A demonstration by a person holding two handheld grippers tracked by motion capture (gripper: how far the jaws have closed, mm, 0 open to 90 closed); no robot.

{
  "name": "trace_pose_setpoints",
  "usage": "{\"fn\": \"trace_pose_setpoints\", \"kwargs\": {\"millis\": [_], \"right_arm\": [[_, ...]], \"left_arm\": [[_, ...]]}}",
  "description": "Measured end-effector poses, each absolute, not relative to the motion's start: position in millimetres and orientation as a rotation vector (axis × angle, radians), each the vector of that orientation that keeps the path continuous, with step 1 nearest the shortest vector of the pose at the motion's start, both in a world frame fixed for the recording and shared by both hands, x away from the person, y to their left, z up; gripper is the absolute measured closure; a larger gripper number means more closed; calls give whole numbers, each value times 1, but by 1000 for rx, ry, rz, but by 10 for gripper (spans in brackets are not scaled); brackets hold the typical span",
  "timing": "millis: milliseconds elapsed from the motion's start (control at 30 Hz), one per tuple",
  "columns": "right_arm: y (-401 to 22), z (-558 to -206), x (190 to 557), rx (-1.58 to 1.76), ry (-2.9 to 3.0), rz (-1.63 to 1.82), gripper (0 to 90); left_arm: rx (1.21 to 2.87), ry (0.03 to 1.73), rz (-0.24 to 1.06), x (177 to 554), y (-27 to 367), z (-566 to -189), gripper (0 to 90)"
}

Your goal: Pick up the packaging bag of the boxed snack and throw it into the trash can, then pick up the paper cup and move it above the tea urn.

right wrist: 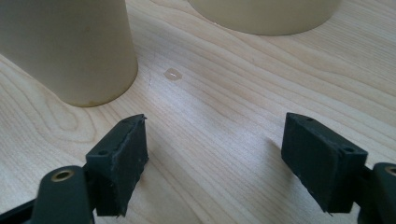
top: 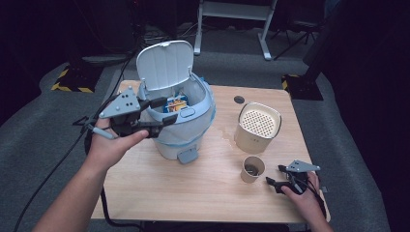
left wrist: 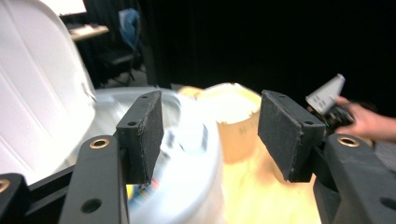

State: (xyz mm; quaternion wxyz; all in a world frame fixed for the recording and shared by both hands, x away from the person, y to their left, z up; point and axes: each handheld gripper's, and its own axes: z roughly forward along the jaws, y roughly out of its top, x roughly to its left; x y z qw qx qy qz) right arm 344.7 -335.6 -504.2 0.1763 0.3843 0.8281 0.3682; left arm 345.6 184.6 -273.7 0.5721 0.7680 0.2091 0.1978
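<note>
Over the wooden table (top: 193, 183), two hand-held grippers flank a white lidded bin.

At the left, the left gripper (top: 162, 112) hovers at the rim of the white bin (top: 193, 130), jaws parted with nothing between them; the lid (top: 164, 64) stands raised and a blue-and-orange packet (top: 176, 104) lies inside. Right of the bin stands a cream canister (top: 256, 126) with a perforated top, and just before it a small paper cup (top: 253, 169). Farthest right, the right gripper (top: 276, 177) rests low near the cup, jaws apart and empty.
</note>
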Motion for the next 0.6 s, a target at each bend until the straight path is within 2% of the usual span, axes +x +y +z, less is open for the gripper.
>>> {"fn": "trace_pose_setpoints", "kwargs": {"millis": [300,600], "right_arm": [[-336,-504,342,1087,2347,1040,220],[-336,-493,333,1040,2377,1066,216]], "left_arm": [[1892,484,407,322,184,-321,405],[1960,503,311,320,183,-371,404]]}}
